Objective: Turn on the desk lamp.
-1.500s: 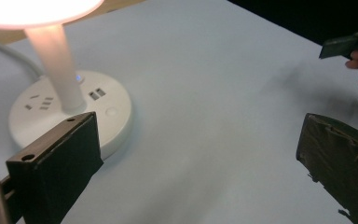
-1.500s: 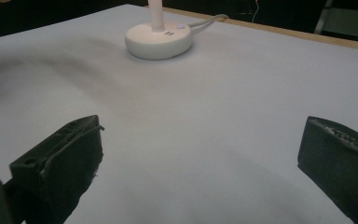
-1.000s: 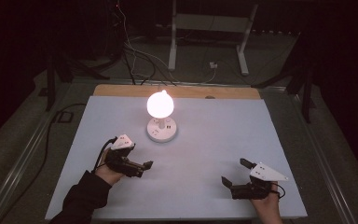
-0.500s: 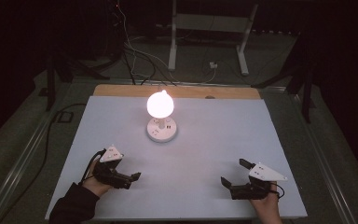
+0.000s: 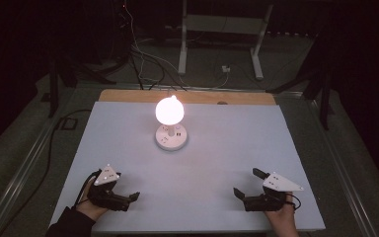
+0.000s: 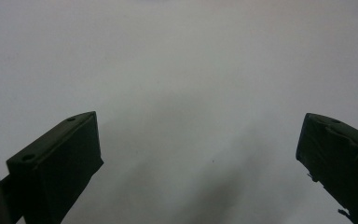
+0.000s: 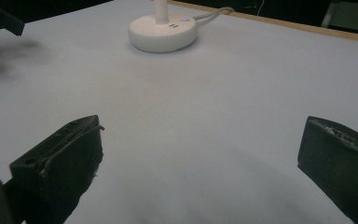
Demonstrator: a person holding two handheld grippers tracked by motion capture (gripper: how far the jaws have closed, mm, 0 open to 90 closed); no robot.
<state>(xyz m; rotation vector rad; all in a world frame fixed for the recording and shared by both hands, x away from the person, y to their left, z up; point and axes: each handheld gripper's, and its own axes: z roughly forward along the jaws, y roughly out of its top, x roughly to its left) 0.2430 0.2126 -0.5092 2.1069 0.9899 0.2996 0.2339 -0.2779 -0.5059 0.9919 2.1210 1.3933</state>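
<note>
A small lamp with a glowing round bulb [image 5: 170, 110] stands on a round white base [image 5: 171, 138] at the middle back of the white table [image 5: 227, 148]. My left gripper [image 5: 128, 201] rests near the front left of the table, open, with nothing between its jaws. In the left gripper view the left gripper [image 6: 198, 119] looks down on bare white tabletop. My right gripper [image 5: 246, 182] sits near the front right, also open and holding nothing. The right gripper [image 7: 203, 122] faces the lamp base [image 7: 163, 32], which is far ahead of it.
A white cord [image 7: 214, 13] runs from the lamp base to the back edge, where a wooden strip [image 5: 187, 97] borders the table. Cables and a metal stand [image 5: 217, 29] lie on the dark floor behind. A dark tip of the left gripper [image 7: 0, 18] appears at the right gripper view's upper left.
My left gripper has drawn back from near the lamp toward the front left corner of the table. The right gripper has stayed in place.
</note>
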